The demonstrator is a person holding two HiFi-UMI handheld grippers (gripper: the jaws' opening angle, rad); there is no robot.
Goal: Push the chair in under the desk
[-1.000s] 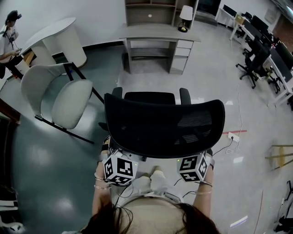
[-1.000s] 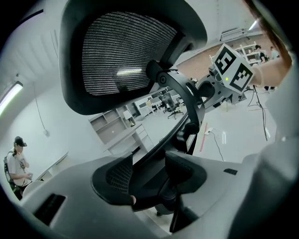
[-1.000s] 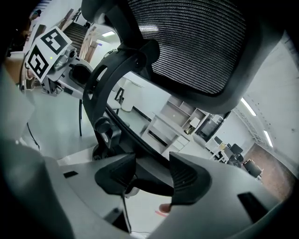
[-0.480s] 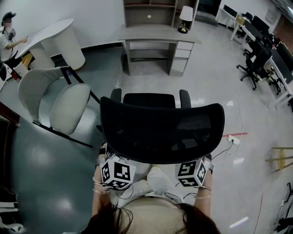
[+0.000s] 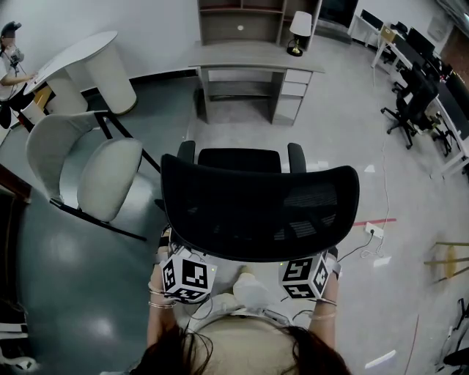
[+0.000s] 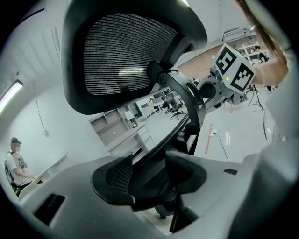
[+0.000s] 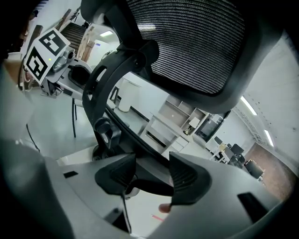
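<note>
Though well apart, chair (image 5: 260,201) seat-first toward desk (image 5: 253,55)

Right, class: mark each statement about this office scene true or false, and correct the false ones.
1. The left gripper and right gripper both grip the black mesh-backed office chair by its back frame. True.
2. The office chair is already tucked under the grey desk. False: it stands on open floor, apart from it.
3. A white-shaded lamp stands on the desk. True.
4. The white shell chair is to the office chair's right. False: it is to its left.
</note>
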